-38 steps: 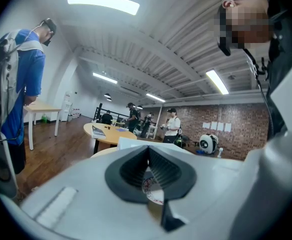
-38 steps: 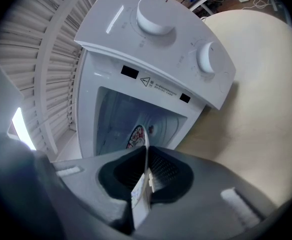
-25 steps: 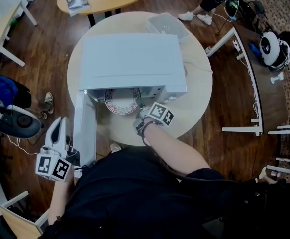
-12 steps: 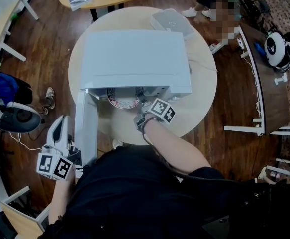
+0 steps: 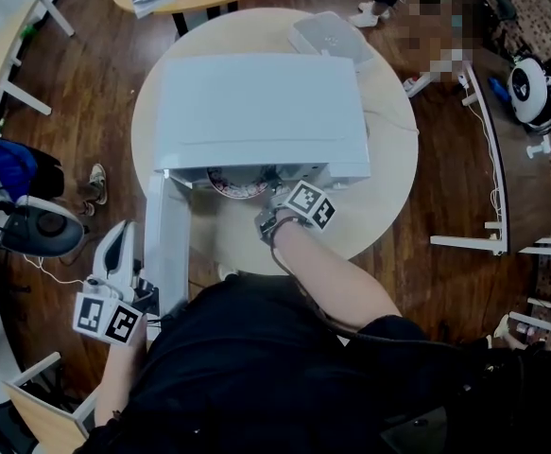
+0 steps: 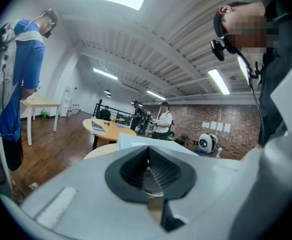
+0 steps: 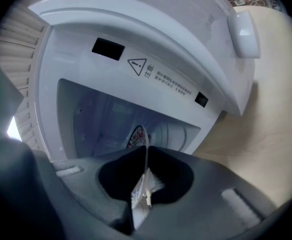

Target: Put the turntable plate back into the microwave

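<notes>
Right gripper [image 7: 146,159] is shown clamped on the rim of the turntable plate [image 5: 237,184], which is placed mostly inside the open microwave [image 5: 256,102]. Left gripper [image 6: 148,159], jaws together and empty, is held beside the open door [image 5: 162,244].

Round beige table [image 5: 388,187] carries white microwave [image 5: 256,102] at centre, flat grey box [image 5: 327,36] at far edge.

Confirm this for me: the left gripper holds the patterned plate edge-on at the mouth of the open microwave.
Wrong gripper. The right gripper, not the left, holds the patterned plate edge-on at the mouth of the open microwave; the right gripper view shows its fingers clamped on the rim. The left gripper hangs apart, beside the open door.
</notes>
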Available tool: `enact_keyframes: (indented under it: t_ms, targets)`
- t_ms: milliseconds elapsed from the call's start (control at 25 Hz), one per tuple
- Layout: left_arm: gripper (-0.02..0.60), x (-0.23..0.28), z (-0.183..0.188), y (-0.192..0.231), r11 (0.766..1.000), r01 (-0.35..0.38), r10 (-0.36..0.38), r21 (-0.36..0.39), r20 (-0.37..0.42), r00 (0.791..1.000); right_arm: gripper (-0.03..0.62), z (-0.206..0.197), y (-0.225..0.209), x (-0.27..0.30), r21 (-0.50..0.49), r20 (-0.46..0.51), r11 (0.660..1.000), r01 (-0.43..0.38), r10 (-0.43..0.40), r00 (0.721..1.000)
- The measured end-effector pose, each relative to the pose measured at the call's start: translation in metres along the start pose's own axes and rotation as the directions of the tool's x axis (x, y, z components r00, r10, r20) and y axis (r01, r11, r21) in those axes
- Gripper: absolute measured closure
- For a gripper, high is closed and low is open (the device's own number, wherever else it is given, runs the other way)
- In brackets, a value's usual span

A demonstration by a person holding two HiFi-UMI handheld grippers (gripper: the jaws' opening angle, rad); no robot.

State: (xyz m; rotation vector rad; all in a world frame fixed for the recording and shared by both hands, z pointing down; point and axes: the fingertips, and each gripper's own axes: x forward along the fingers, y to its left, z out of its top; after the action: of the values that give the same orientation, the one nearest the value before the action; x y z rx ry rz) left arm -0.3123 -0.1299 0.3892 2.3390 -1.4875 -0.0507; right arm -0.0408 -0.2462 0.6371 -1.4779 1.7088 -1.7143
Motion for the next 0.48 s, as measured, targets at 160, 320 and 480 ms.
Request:
enact_keyframes:
  t_ms: [160,320,480]
  targets:
    - [0.578,-0.001,-0.001,0.003,1.000,-0.006,0.006,-0.008,-0.001,1.000,0.574,0.004,0.002,0.007,0.003,0.011,1.000,0.004,-0.004,1.000]
    - [0.578,-0.004,-0.006,0.003,1.000,-0.005,0.004,-0.011,-0.015,1.000,0.574,0.002,-0.002,0.013,0.003,0.011,1.000,0.017,-0.017,1.000]
    - [0.578,-0.005,-0.006,0.004,1.000,-0.009,0.008,-0.014,-0.013,1.000,0.574,0.004,-0.003,0.020,0.006,0.017,1.000,0.022,-0.022,1.000]
